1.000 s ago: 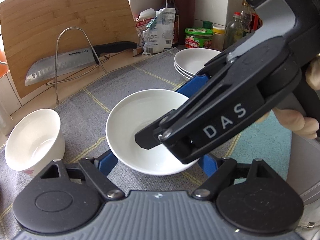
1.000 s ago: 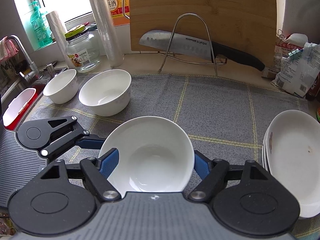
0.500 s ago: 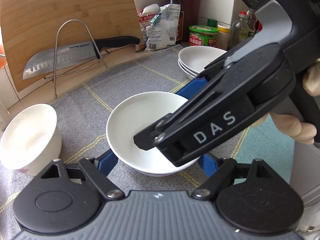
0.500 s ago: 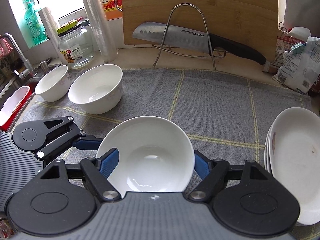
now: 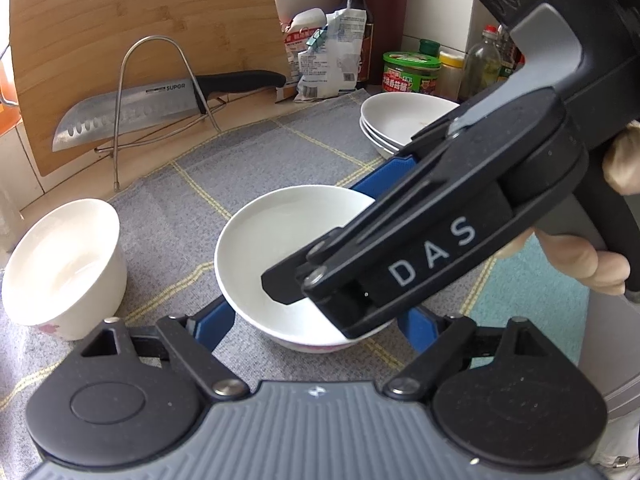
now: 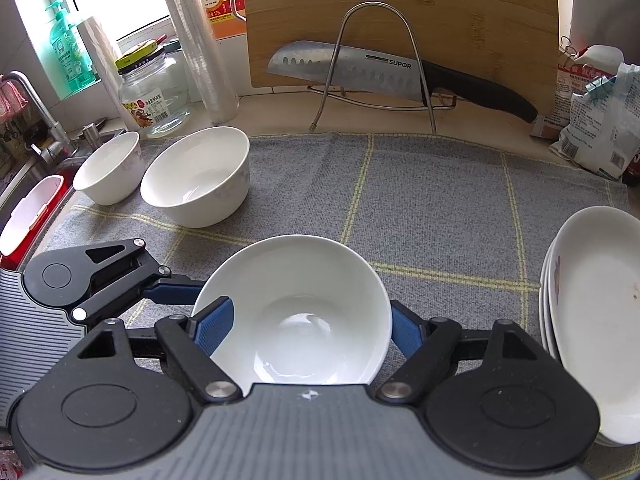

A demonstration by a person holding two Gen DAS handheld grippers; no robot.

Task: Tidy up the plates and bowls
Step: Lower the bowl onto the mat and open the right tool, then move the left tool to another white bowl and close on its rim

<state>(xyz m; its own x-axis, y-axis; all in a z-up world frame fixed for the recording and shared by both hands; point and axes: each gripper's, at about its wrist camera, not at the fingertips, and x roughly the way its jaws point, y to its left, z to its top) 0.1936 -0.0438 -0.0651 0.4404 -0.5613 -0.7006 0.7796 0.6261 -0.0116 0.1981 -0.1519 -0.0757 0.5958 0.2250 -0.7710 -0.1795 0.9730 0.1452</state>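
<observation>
A: Status of the bowl (image 6: pixel 294 312)?

B: It is sitting upright on the grey cloth (image 6: pixel 432 208), between my two tools. I am straddling it with both.

A: Left gripper (image 5: pixel 316 320)?

B: Its jaws are opening. The bowl is lying between the blue pads (image 5: pixel 214 322); I cannot tell whether they are still touching the wall.

A: Right gripper (image 6: pixel 310 324)?

B: Also opening, bowl between the pads. The left pad (image 6: pixel 212 328) is lying against the rim; the right pad is standing just beside it.

A: Other ware?

B: Two bowls (image 6: pixel 198 180) are standing side by side at the cloth's far left. A plate stack (image 6: pixel 596 312) is resting at the right edge, well apart from the bowl.
</observation>
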